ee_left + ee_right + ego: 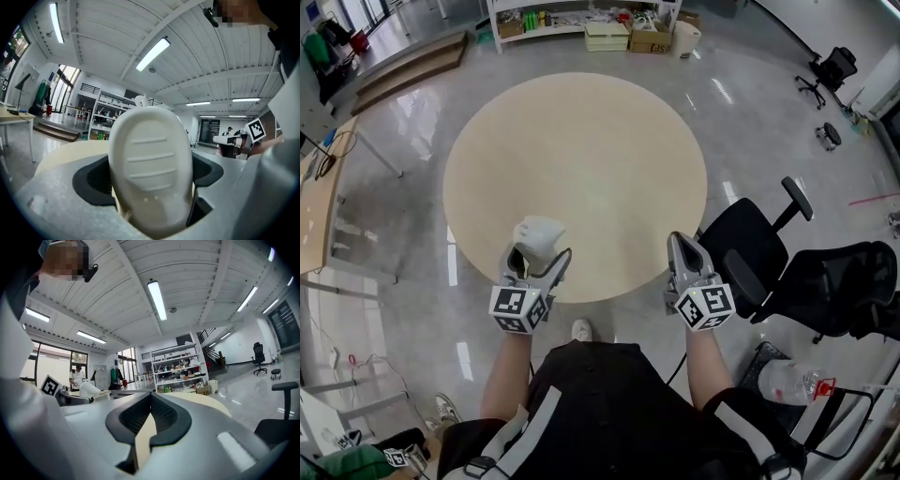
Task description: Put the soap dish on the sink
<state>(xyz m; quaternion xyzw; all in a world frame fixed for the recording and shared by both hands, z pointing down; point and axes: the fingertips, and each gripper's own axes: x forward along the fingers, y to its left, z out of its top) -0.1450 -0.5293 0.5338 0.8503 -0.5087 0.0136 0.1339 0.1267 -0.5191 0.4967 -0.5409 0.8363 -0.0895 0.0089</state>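
Observation:
The white oval soap dish [540,233] is gripped on edge in my left gripper [537,258], just over the near rim of a round beige table [581,141]. In the left gripper view the soap dish [150,159] fills the middle, its ribbed face towards the camera, and the left gripper [151,208] is shut on its lower end. My right gripper [682,247] hovers at the table's near right edge. The right gripper [149,425] has its jaws together with nothing between them. No sink shows in any view.
Two black office chairs [757,246] [848,286] stand close on the right. A clear plastic bottle [792,382] lies by my right leg. Shelves with boxes [609,28] line the far wall, a desk [317,202] stands at the left.

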